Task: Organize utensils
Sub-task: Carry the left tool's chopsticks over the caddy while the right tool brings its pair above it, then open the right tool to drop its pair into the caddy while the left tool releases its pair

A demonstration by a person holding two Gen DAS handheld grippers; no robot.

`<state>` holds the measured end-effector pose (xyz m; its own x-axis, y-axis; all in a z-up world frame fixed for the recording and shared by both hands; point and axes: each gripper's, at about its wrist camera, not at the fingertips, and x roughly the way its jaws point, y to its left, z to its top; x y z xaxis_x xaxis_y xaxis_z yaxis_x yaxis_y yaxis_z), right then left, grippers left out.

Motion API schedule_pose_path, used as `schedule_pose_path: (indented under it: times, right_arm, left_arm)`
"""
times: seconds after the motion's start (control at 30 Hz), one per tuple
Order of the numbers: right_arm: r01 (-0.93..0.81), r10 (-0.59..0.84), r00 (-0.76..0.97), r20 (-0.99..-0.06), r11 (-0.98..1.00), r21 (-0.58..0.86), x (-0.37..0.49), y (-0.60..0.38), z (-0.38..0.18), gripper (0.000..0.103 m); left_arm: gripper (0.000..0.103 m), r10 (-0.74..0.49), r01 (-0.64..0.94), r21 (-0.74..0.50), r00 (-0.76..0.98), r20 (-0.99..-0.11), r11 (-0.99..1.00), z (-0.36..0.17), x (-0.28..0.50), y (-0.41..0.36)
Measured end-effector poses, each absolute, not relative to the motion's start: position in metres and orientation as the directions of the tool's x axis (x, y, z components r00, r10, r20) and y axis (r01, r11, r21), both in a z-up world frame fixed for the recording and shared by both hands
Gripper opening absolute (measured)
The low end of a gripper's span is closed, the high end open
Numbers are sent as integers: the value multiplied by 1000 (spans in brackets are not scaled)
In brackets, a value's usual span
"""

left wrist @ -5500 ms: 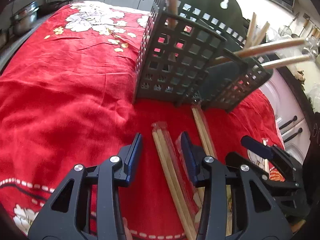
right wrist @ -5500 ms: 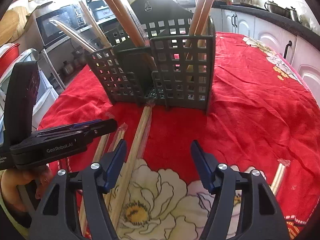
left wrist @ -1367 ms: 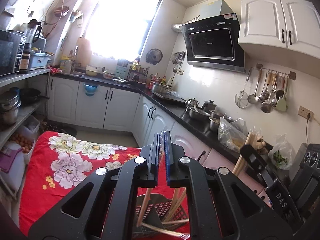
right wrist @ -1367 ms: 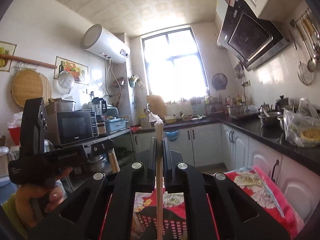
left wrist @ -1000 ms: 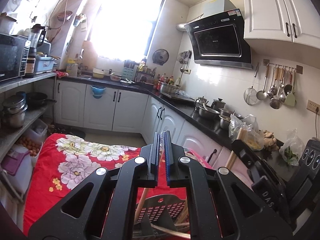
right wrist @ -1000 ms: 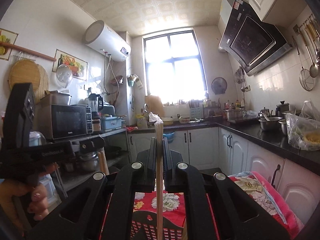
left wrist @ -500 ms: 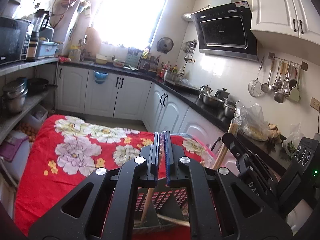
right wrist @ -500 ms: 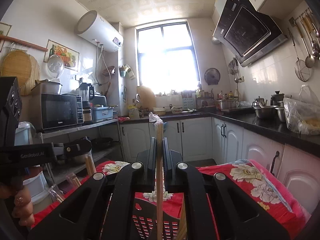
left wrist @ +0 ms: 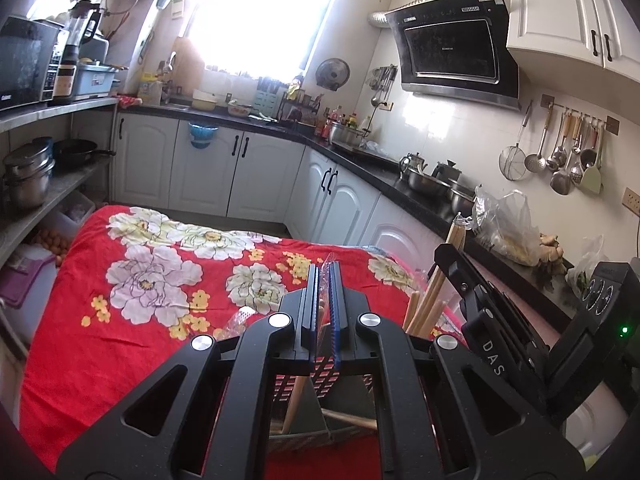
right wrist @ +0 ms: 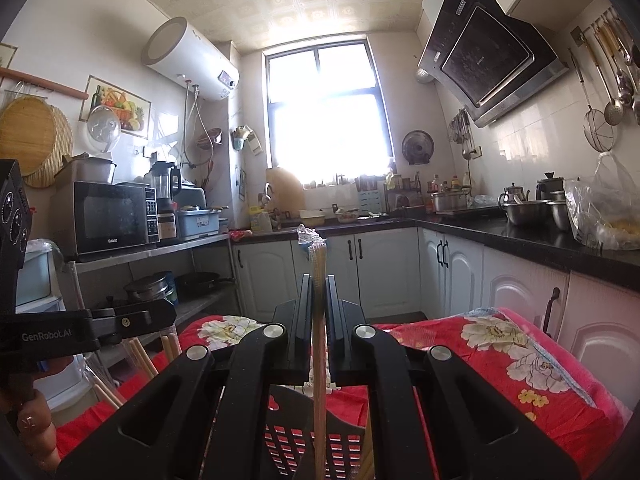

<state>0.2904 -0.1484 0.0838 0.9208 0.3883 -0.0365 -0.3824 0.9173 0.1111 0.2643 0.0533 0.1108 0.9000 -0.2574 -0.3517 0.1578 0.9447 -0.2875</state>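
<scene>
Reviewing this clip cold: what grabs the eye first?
The right hand-held gripper is shut on a pair of wrapped chopsticks standing upright above the dark slotted utensil basket. Behind lies the red flowered tablecloth, with a glaring kitchen window beyond.

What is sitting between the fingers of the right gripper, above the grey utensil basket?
A wrapped pair of chopsticks stands upright, clamped in the right gripper, its lower end reaching toward the utensil basket. The right wrist view shows it.

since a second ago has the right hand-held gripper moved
Yes, downward. The right hand-held gripper, shut on wrapped chopsticks, has sunk: the window sits higher in its view and more of the basket shows.
</scene>
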Motion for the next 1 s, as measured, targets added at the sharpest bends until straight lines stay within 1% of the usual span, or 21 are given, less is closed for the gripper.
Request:
schedule_pose_path:
  times: [0.1,0.17,0.23,0.37,0.43,0.67,0.7,0.77,0.8,0.87,0.97,1.0]
  right_arm:
    - [-378,386,921,-50,918,120,291,-150,81,7]
    - [-373,384,921,-65,918,132,291,-152,78,9]
    - [-366,380,922,-75,918,151,291,-157,77,24]
    - [-360,379,921,-89,916,180,287,-164,76,30]
    - [-360,382,919,-96,914,189,284,-168,77,37]
    - [-356,388,912,-128,908,221,267,-180,84,55]
    - [-348,382,914,-138,911,220,265,-181,84,60]
    - [-327,364,915,-171,921,214,262,-183,86,61]
    - [-318,359,915,-183,923,216,260,-185,86,63]
    - [-304,349,915,-205,927,219,257,-188,86,66]
    - [-280,332,911,-244,933,224,254,-193,85,69]
    - [-280,334,909,-249,932,228,253,-194,84,70]
  left_arm:
    - [2,-258,156,-291,898,-357,944,109,264,53]
    - [2,-258,154,-293,896,-360,944,108,264,53]
    - [2,-260,154,-295,894,-365,943,106,264,53]
    - [2,-261,153,-296,890,-374,943,104,263,52]
    - [2,-260,151,-295,889,-377,944,103,263,52]
    - [3,-257,146,-298,889,-380,943,101,258,53]
    - [5,-258,145,-299,887,-383,943,101,258,53]
    - [15,-259,142,-304,884,-389,942,100,257,54]
    - [18,-261,142,-307,882,-393,941,100,256,55]
    - [34,-263,143,-310,881,-393,940,101,252,55]
    - [46,-265,145,-313,884,-386,939,103,245,55]
    - [47,-266,146,-313,884,-384,938,103,243,55]
